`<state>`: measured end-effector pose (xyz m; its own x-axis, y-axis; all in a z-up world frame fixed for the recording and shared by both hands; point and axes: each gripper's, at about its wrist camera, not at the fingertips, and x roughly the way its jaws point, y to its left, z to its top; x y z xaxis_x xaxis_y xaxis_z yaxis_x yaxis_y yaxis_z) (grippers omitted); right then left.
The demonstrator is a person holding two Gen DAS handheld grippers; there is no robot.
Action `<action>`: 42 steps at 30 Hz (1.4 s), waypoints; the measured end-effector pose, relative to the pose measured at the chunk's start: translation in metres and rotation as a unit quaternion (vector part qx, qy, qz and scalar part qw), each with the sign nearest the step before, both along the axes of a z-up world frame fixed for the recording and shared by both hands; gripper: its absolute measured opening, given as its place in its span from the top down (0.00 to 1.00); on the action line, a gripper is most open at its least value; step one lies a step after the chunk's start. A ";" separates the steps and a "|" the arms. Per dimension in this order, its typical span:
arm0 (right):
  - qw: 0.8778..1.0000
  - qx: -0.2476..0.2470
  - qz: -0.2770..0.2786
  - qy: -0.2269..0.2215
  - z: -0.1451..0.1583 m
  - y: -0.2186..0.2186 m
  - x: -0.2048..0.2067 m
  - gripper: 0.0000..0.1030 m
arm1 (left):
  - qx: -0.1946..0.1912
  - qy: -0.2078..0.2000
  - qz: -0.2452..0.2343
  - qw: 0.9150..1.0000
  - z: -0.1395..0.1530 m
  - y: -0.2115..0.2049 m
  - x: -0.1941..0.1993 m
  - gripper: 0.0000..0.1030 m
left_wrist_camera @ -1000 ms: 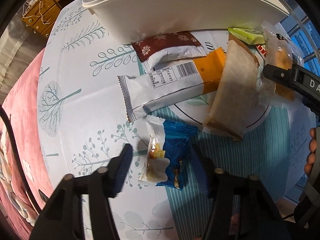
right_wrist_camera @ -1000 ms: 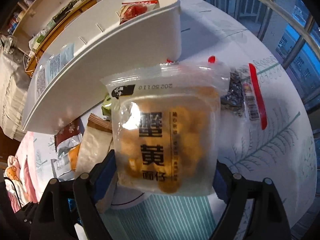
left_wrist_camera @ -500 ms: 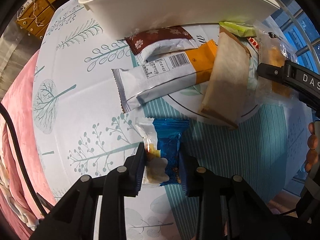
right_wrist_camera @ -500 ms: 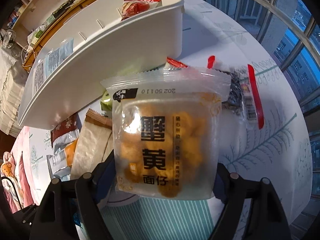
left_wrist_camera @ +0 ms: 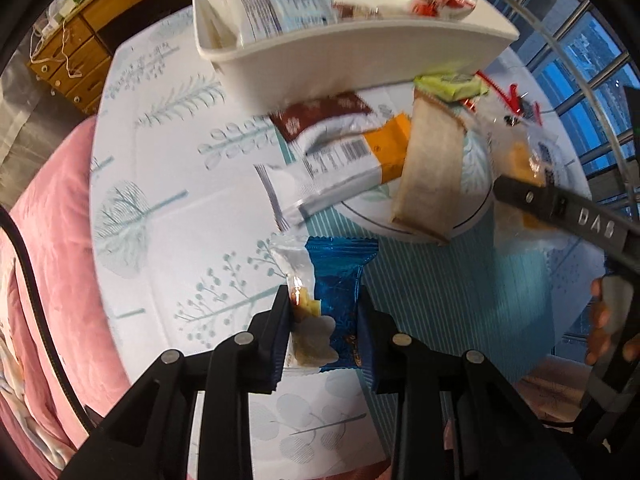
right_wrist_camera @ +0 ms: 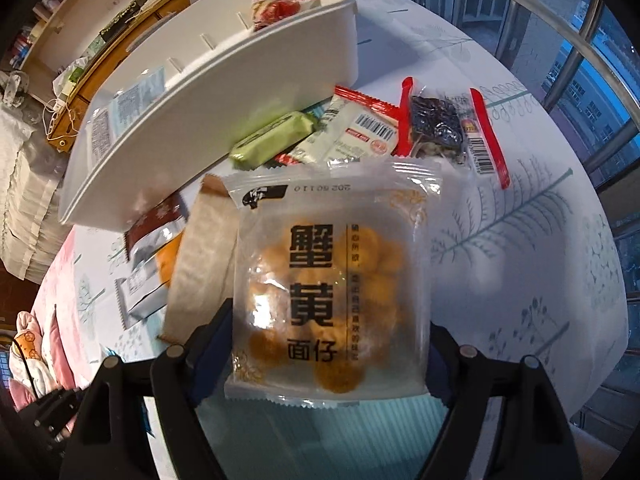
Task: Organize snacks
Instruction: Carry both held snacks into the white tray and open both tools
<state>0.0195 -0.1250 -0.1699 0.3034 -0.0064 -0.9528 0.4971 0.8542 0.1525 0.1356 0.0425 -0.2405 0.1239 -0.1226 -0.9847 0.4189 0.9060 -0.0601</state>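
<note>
My left gripper (left_wrist_camera: 323, 312) is shut on a blue snack packet (left_wrist_camera: 332, 284) and holds it above the tablecloth. My right gripper (right_wrist_camera: 328, 332) is shut on a clear bag of yellow puffs (right_wrist_camera: 332, 280), lifted off the table; that bag also shows at the right of the left wrist view (left_wrist_camera: 520, 160). A white divided bin (left_wrist_camera: 360, 48) stands at the back with several packets inside; it fills the upper left of the right wrist view (right_wrist_camera: 208, 92).
Loose snacks lie in front of the bin: a white-orange packet (left_wrist_camera: 344, 172), a brown-white packet (left_wrist_camera: 320, 120), a tan packet (left_wrist_camera: 432, 176), a green bar (right_wrist_camera: 272, 140), a red-white packet (right_wrist_camera: 356, 132) and a dark clear packet (right_wrist_camera: 440, 128). A pink cloth (left_wrist_camera: 48, 240) lies left of the table.
My left gripper has shut on the blue packet and lifted it. My right gripper has raised the bag of puffs, uncovering the snacks behind it.
</note>
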 end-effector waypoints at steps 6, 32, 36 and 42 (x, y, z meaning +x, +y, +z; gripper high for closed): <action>1.000 0.022 -0.002 -0.018 0.021 0.014 -0.007 0.21 | -0.004 0.004 -0.009 1.000 0.033 0.006 0.014 0.72; 0.988 -0.030 0.111 -0.107 0.130 0.003 0.107 0.21 | -0.059 -0.077 -0.012 0.995 0.151 -0.036 0.147 0.72; 0.983 -0.041 0.126 -0.125 0.128 -0.004 0.126 0.21 | -0.087 -0.088 0.000 0.992 0.150 -0.042 0.170 0.72; 0.977 -0.035 0.140 -0.160 0.118 -0.012 0.143 0.20 | -0.106 -0.096 0.013 0.990 0.141 -0.054 0.190 0.71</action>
<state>0.1628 -0.1373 -0.0523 0.5842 0.0582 -0.8095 0.1785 0.9638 0.1981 0.3257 -0.0111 -0.0995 0.3118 -0.3180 -0.8954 0.4175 0.8923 -0.1715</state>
